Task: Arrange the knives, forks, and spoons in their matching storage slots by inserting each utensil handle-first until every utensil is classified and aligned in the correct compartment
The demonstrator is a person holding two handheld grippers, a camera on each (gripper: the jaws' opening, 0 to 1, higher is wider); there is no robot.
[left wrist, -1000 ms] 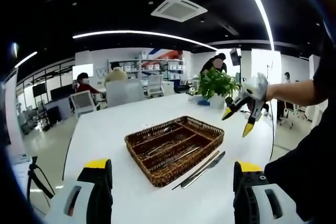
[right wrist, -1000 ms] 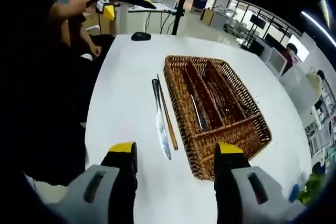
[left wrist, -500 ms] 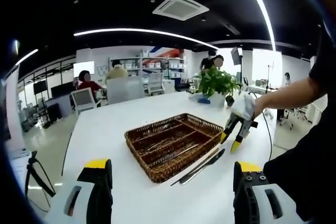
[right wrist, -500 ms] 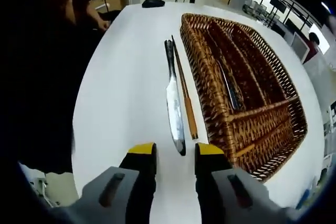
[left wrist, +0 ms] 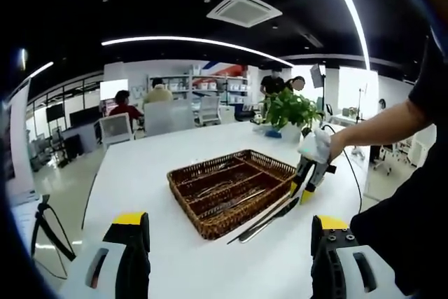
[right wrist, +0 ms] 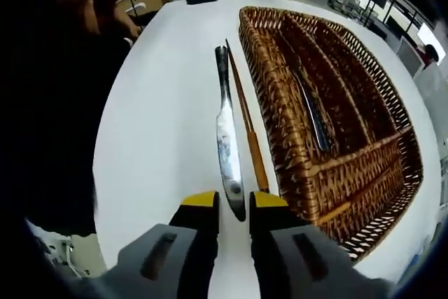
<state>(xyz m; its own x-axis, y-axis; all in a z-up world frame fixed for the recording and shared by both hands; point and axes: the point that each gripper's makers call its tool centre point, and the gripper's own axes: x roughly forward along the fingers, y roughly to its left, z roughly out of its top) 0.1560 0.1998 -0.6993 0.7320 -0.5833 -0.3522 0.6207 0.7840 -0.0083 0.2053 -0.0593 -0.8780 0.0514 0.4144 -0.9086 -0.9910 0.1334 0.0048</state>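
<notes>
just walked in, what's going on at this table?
A person is sorting cutlery into a wicker tray with two handheld grippers. The right gripper is down at the tip of a knife lying on the white table beside a chopstick, jaws narrowed around the blade tip; whether they grip it is unclear. The left gripper is open, hanging back. Some utensils already lie in the tray.

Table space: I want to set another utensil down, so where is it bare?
The white table is bare left of the knife in the right gripper view. It is crowded between knife, chopstick and wicker tray, with the right gripper at the knife's tip.
</notes>
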